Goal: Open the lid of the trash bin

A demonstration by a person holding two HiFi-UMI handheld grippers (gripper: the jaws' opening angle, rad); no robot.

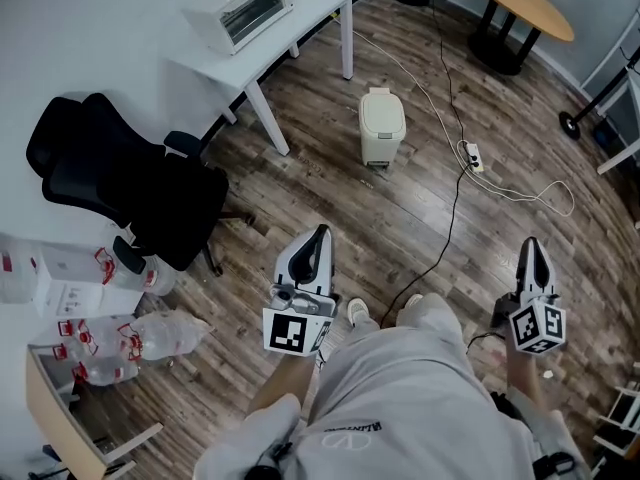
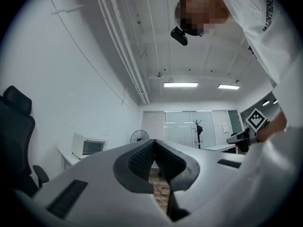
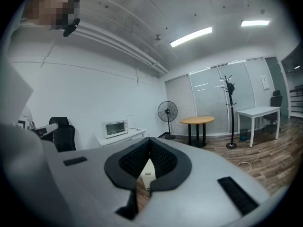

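Looking down in the head view, the cream trash bin (image 1: pixel 382 125) stands upright on the wood floor (image 1: pixel 330 183) with its lid down, just beside the leg of the white desk (image 1: pixel 300 23) and well ahead of both grippers. A toaster oven (image 1: pixel 245 10) sits on the desk, and a black office chair (image 1: pixel 130 183) stands to the left. A power strip (image 1: pixel 474 155) lies to the right of the bin. The left gripper (image 1: pixel 320 234) and the right gripper (image 1: pixel 531 244) point forward, well apart from the bin.

Left gripper view: the ribbed pads (image 2: pixel 142 159) meet at their tips with nothing between them. A standing fan (image 2: pixel 138 137) and a coat rack (image 2: pixel 197 130) appear beyond.

Right gripper view: the jaws are likewise pressed together at the tips and empty. The bin shows as a pale shape through the opening beneath them, far off. A round wooden table (image 3: pixel 197 121) stands behind.
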